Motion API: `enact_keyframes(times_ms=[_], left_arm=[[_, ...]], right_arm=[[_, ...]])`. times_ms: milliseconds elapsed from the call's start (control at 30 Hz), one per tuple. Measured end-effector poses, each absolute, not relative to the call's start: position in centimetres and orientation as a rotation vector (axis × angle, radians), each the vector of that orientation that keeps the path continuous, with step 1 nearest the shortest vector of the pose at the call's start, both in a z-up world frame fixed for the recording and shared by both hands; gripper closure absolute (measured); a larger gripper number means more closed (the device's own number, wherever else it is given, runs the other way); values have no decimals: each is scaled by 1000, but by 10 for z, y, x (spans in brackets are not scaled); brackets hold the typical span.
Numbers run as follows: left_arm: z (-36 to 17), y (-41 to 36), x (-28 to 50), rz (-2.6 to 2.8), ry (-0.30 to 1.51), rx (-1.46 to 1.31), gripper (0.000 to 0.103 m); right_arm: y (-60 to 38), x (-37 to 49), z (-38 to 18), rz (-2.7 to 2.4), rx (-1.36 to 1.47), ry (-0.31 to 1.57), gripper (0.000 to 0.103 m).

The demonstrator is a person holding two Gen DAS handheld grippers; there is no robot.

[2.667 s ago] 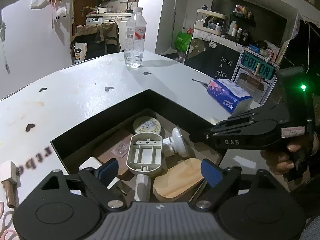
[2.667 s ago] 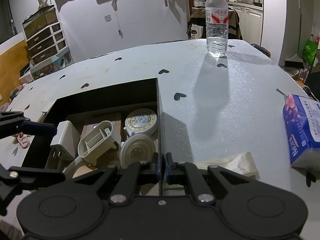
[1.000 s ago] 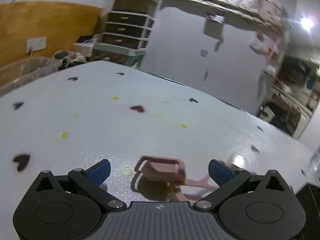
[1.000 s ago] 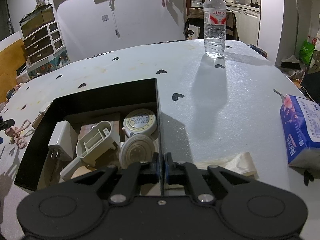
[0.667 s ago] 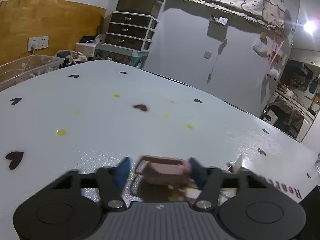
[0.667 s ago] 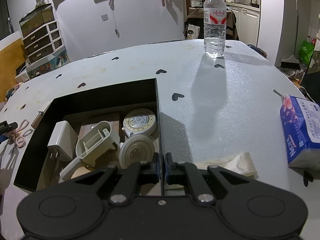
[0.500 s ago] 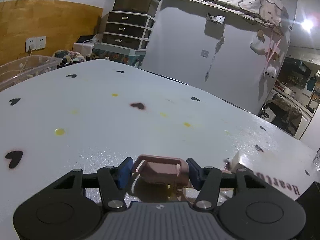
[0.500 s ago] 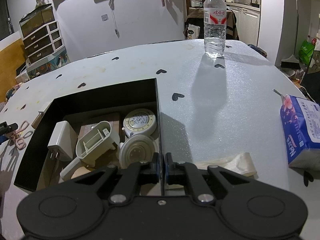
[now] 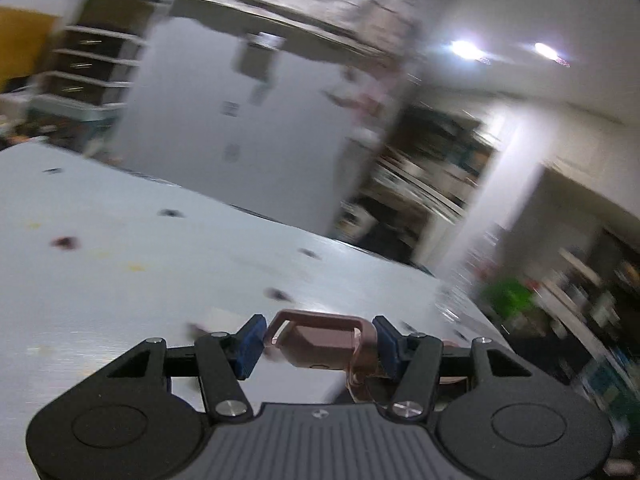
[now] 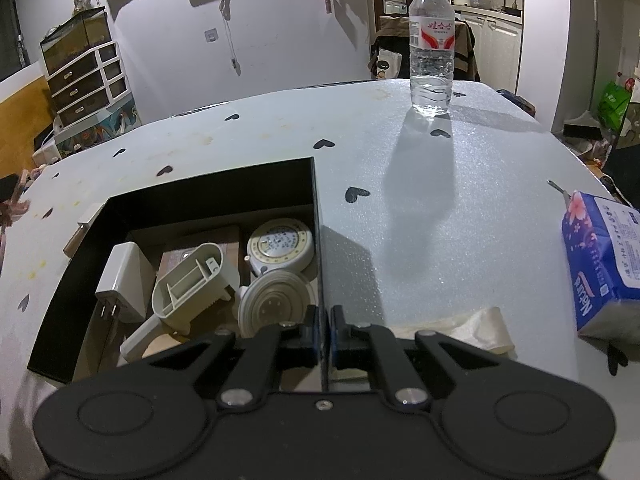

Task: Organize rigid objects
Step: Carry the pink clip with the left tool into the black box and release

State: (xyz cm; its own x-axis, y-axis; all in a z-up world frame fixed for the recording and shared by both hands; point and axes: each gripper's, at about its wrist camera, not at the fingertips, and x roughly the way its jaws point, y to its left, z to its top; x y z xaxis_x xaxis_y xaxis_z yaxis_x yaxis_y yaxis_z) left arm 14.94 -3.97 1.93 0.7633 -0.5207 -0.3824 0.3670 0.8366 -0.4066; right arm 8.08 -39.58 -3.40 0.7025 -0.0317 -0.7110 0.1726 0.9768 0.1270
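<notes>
the pink plastic clip with a square loop (image 9: 324,340) sits between the two blue pads (image 9: 250,338) of the left gripper (image 9: 320,342). the pads press on both of its sides, so the left gripper is closed on the clip. the white foam table with little black hearts (image 9: 120,272) shows below and behind it, and the clip looks lifted off the table, but the left view is very blurry so i cannot be sure how high.

the right gripper (image 10: 324,334) is pinched on the thin right wall of the black open box (image 10: 316,200). its two fingers are closed with the wall between them, so it holds the box in place.

inside the box lie a white round tape measure (image 10: 280,246), a cream round disc (image 10: 272,304), a beige oval plastic holder (image 10: 188,280) and a white plug charger (image 10: 122,280). outside the box, a clear water bottle with a red label (image 10: 431,40) stands far back on the table, and a blue tissue pack (image 10: 600,264) lies at the right edge.

the step now is, i think, to carry the clip to the box and put it in. to do it well, keep the squeeze steady so the clip does not slip or turn. move slowly. bring it over a free spot, maybe near the back of the box. go low before letting go, so it does not bounce out. the right gripper should keep the box steady.
</notes>
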Motion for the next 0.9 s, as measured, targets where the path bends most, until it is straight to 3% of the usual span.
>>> enact_keyframes(times_ms=[333, 700, 767, 833, 900], left_arm=[[6, -135, 128, -638, 646, -221, 45], [1, -148, 132, -510, 806, -282, 44], [2, -147, 129, -474, 814, -277, 39], [3, -145, 124, -480, 808, -291, 19], [7, -148, 117, -476, 789, -272, 16]], right_arm=[[-399, 78, -34, -103, 204, 777, 97], [-404, 78, -34, -56, 204, 772, 95], [-405, 78, -35, -44, 201, 770, 94], [-405, 78, -35, -33, 197, 769, 94], [-406, 78, -35, -23, 194, 768, 93]])
